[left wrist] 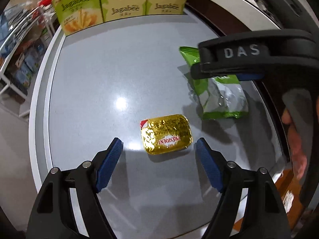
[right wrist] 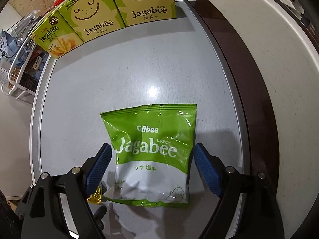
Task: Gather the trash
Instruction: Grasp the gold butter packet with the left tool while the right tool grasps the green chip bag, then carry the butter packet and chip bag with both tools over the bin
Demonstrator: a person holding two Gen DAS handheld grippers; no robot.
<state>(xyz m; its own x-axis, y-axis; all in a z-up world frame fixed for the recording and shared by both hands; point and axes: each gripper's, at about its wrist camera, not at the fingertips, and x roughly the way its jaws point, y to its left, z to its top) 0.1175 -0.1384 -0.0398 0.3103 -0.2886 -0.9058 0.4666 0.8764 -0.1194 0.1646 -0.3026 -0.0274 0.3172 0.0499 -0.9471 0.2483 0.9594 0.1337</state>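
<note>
A gold foil President butter packet (left wrist: 166,133) lies flat on the grey table top (left wrist: 111,75). My left gripper (left wrist: 159,149) is open just above it, with a blue pad on each side. A green and white Jagabee snack bag (right wrist: 152,153) lies flat to the right of the packet; it also shows in the left wrist view (left wrist: 217,95). My right gripper (right wrist: 152,159) is open over the bag, with a pad on each side. In the left wrist view the right gripper (left wrist: 225,67) shows from the side above the bag. A corner of the gold packet (right wrist: 95,197) peeks out behind my right gripper's left finger.
Three green Jagabee boxes (right wrist: 95,20) stand in a row at the table's far edge, also seen in the left wrist view (left wrist: 121,2). A dark brown strip (right wrist: 251,99) and a white counter (right wrist: 279,49) run along the right. A white wire rack (right wrist: 18,59) with goods stands at the left.
</note>
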